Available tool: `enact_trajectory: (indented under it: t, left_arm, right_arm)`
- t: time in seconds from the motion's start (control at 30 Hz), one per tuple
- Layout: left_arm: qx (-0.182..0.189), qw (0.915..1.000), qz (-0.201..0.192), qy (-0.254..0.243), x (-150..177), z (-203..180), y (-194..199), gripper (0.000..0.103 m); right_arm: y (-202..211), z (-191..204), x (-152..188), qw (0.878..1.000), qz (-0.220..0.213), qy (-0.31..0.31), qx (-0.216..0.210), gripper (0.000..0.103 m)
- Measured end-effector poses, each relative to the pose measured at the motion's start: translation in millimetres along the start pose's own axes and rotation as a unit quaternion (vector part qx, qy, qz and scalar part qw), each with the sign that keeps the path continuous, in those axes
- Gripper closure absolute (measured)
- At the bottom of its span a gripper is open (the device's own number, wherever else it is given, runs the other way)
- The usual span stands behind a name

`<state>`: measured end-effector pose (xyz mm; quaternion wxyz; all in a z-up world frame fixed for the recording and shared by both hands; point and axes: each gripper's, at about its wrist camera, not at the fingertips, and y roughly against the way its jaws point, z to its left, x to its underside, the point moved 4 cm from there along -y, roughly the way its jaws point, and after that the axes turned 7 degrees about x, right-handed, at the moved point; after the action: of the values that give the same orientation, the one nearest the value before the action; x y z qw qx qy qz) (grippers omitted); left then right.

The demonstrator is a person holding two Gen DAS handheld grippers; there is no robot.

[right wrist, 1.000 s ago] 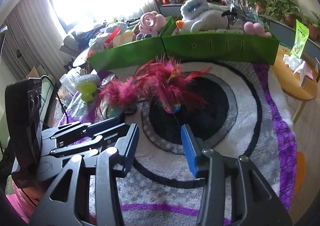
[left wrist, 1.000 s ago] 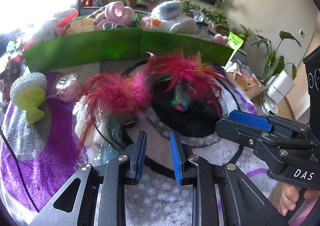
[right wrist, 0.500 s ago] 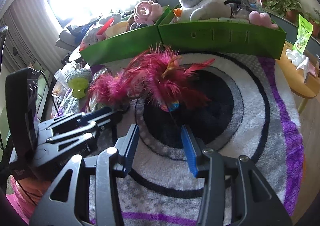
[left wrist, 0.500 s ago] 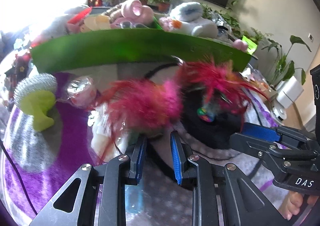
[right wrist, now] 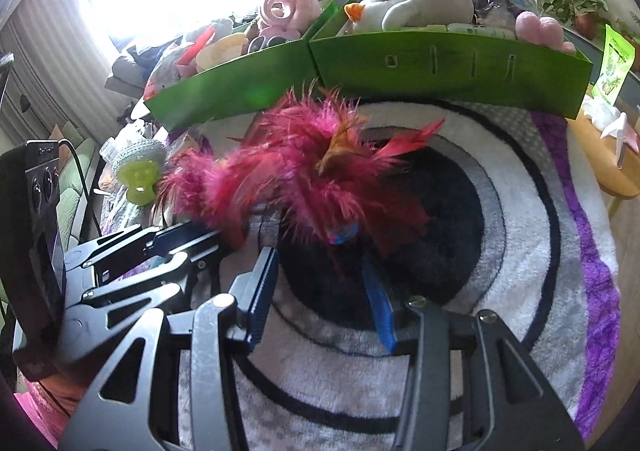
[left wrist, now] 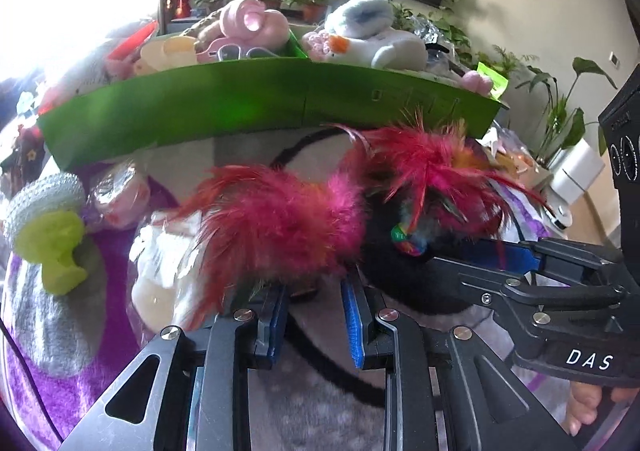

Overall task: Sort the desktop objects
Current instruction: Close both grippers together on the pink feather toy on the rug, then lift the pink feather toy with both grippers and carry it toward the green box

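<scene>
Right wrist view: feather toy (right wrist: 320, 179) just beside green bins (right wrist: 448, 67).

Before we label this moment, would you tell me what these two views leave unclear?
- Left wrist view: the feather toys hide whatever lies beneath them, so whether the left gripper touches anything.
- Right wrist view: feathers cover the right gripper fingertips; contact unclear.
- Both views: the green boxes' front walls hide their lower contents.
- Left wrist view: window glare washes out the top-left corner.
</scene>
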<state>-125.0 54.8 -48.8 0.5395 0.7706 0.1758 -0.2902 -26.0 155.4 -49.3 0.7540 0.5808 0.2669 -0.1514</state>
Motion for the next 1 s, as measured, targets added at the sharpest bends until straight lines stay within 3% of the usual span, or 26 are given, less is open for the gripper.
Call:
enact_trajectory:
  t: [0.43,0.5,0.57,0.7,1.0]
  left_arm:
    - [0.001,1.0,0.0,-0.002,-11,7,-14,0.079]
    - [-0.004,1.0,-0.001,-0.006,-10,7,-15,0.085]
    - [-0.008,0.9999,-0.003,-0.01,-9,9,-15,0.09]
    - [-0.007,1.0,-0.005,-0.004,-9,12,-12,0.097]
    - [-0.005,0.9994,-0.032,-0.015,-17,6,12,0.097]
  right_arm:
    - [-23,4,-21,1.0,-0.004,0.005,0.007,0.06]
    - [-27,4,-21,1.0,-0.001,0.008,0.01,0.068]
    - [-31,4,-21,1.0,0.002,0.018,0.024,0.094]
    - [-30,5,-23,1.0,-0.005,0.021,0.019,0.096]
    - [-6,6,-30,0.999,-0.026,0.022,0.014,0.096]
